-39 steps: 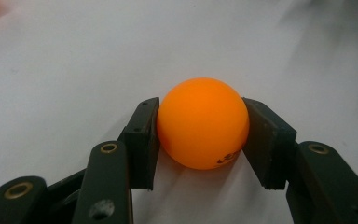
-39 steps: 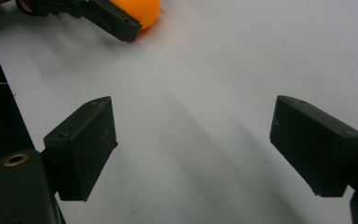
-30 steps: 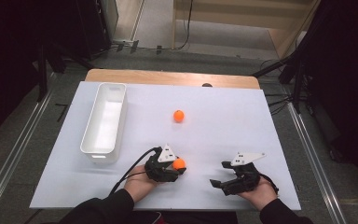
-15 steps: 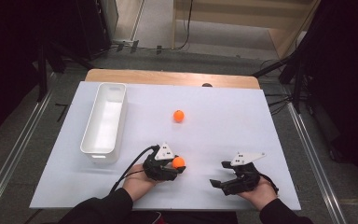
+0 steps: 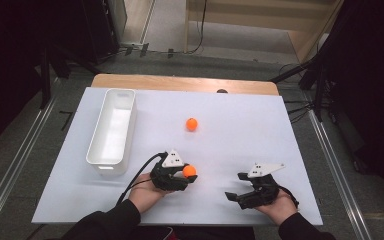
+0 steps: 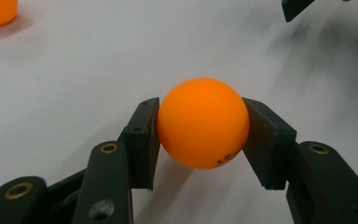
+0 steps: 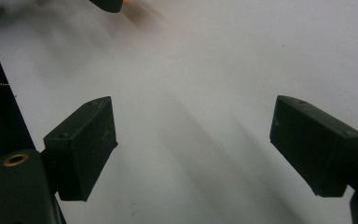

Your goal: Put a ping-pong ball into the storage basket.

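The left tool (image 6: 200,123) pinched one ball (image 6: 203,122) near the counter's front edge. The right tool (image 7: 193,144) gaped, empty. Another ball (image 5: 192,124) lay mid-counter; the bin (image 5: 111,164) looked empty.

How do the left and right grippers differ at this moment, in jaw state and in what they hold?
The left gripper is shut on an orange ball, its jaws pressing both sides; the right gripper is open and holds nothing. In its own view the left gripper's pads touch the ball, while the right gripper's pads stand wide apart over bare white table. Both sit low at the table's near edge, each held in a hand.
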